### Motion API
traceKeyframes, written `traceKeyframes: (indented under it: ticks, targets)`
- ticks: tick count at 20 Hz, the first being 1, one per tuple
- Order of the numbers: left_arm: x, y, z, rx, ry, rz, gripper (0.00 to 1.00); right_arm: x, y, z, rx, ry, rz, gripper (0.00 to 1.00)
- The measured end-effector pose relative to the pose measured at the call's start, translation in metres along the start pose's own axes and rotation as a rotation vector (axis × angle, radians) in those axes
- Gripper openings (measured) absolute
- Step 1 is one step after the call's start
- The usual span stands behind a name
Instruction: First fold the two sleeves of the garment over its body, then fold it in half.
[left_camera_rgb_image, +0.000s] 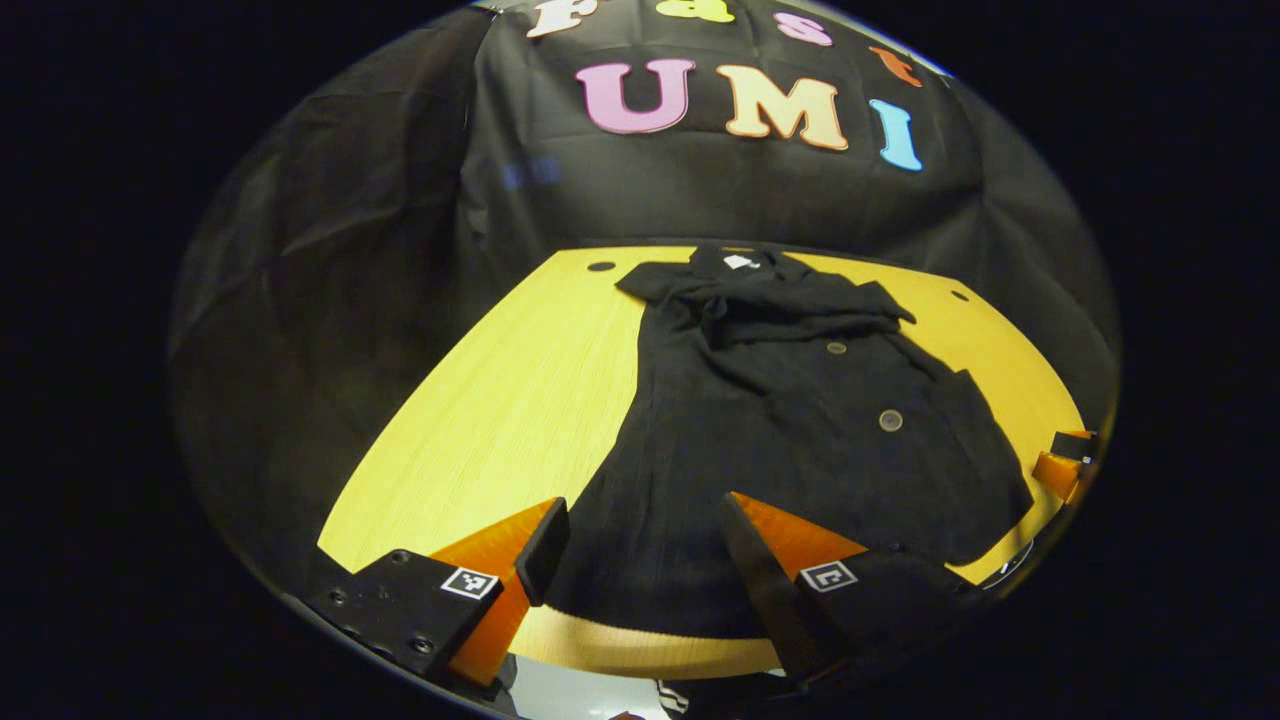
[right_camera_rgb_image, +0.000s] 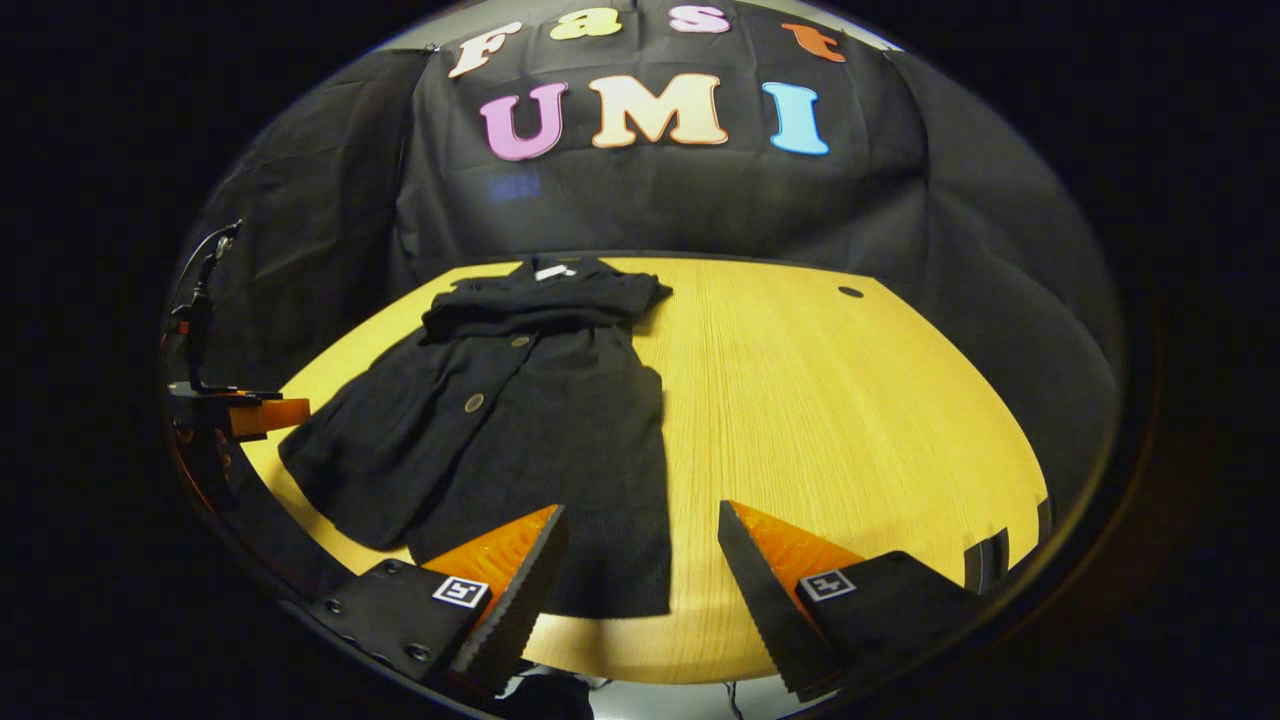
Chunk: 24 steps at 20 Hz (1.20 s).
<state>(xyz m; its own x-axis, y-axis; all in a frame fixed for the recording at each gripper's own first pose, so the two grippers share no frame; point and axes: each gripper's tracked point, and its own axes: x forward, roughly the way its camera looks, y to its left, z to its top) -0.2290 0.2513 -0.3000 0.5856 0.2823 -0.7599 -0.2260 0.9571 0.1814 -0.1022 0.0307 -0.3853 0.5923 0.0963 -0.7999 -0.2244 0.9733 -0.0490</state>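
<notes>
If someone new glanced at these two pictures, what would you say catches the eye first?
A black garment with round buttons lies spread on a bright yellow table, collar toward the far wall. Up close, the orange-and-black fingers of each hand-held gripper stand apart: the left hand-held gripper above the garment's hem, the right hand-held gripper at its hem edge beside bare wood.

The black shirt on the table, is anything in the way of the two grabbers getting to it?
No, nothing visible blocks them. The black shirt lies flat on the yellow table. The left gripper hovers open right over the shirt's near edge. The right gripper, also open, has one of its fingers over the hem.
</notes>
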Motion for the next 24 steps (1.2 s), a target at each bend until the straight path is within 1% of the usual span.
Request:
traceKeyframes:
  ticks: [1,2,3,4,6,7,8,9,10,11,12,13,14,15,16,17,19,20,21,24]
  targets:
    - [0.001,0.000,-0.006,-0.013,0.023,0.006,0.94,0.003,0.001,-0.003,-0.004,0.018,-0.001,0.96]
    - [0.000,0.001,-0.013,-0.029,0.043,0.011,0.94,0.004,0.002,-0.006,-0.007,0.036,0.000,0.96]
    - [0.000,0.002,-0.020,-0.040,0.058,0.012,0.94,0.007,0.002,-0.007,-0.012,0.051,-0.002,0.94]
    - [0.000,0.002,-0.028,-0.043,0.075,0.017,0.94,0.010,0.000,-0.013,-0.021,0.073,-0.012,0.97]
    - [0.000,0.003,-0.043,-0.039,0.110,0.019,0.95,0.014,-0.002,-0.023,-0.039,0.115,-0.028,0.97]
    - [-0.001,0.004,-0.038,-0.044,0.078,0.018,0.95,0.016,0.000,-0.020,-0.031,0.107,-0.026,0.94]
    - [0.001,0.002,-0.040,-0.045,0.079,0.014,0.96,0.014,-0.001,-0.022,-0.024,0.111,-0.024,0.95]
    - [0.000,0.000,-0.043,-0.051,0.086,0.003,0.94,0.013,-0.001,-0.025,-0.017,0.116,-0.014,0.95]
    - [0.000,-0.002,-0.041,-0.061,0.067,-0.011,0.94,0.014,0.001,-0.025,-0.001,0.121,0.004,0.95]
    - [0.001,-0.003,-0.044,-0.064,0.072,-0.016,0.96,0.014,0.007,-0.029,0.022,0.132,0.029,0.93]
    - [0.002,-0.006,-0.041,-0.053,0.055,-0.026,0.92,0.017,0.012,-0.026,0.017,0.117,0.044,0.84]
    - [0.002,-0.012,-0.043,-0.044,0.047,-0.046,0.84,0.015,0.020,-0.028,0.004,0.123,0.080,0.65]
    - [0.002,-0.018,-0.042,-0.031,0.032,-0.070,0.64,0.015,0.029,-0.030,-0.004,0.118,0.109,0.47]
    - [0.001,-0.025,-0.041,-0.017,0.024,-0.097,0.44,0.011,0.032,-0.035,-0.015,0.119,0.110,0.28]
    - [0.000,-0.030,-0.044,-0.015,0.026,-0.105,0.23,0.009,0.033,-0.036,-0.018,0.126,0.124,0.10]
    - [-0.003,-0.031,-0.042,-0.014,0.019,-0.109,0.03,0.009,0.036,-0.041,-0.006,0.132,0.141,0.05]
    - [0.000,-0.031,-0.042,-0.012,0.023,-0.128,0.00,0.009,0.034,-0.036,0.034,0.137,0.155,0.05]
    - [-0.001,-0.030,-0.040,-0.018,0.029,-0.133,0.00,0.007,0.031,-0.032,0.044,0.126,0.144,0.05]
    - [-0.002,-0.028,-0.043,-0.031,0.044,-0.136,0.00,0.007,0.031,-0.030,0.044,0.110,0.138,0.03]
    - [-0.017,-0.030,-0.048,-0.041,0.071,-0.163,0.00,-0.005,0.032,-0.026,0.055,0.104,0.173,0.02]
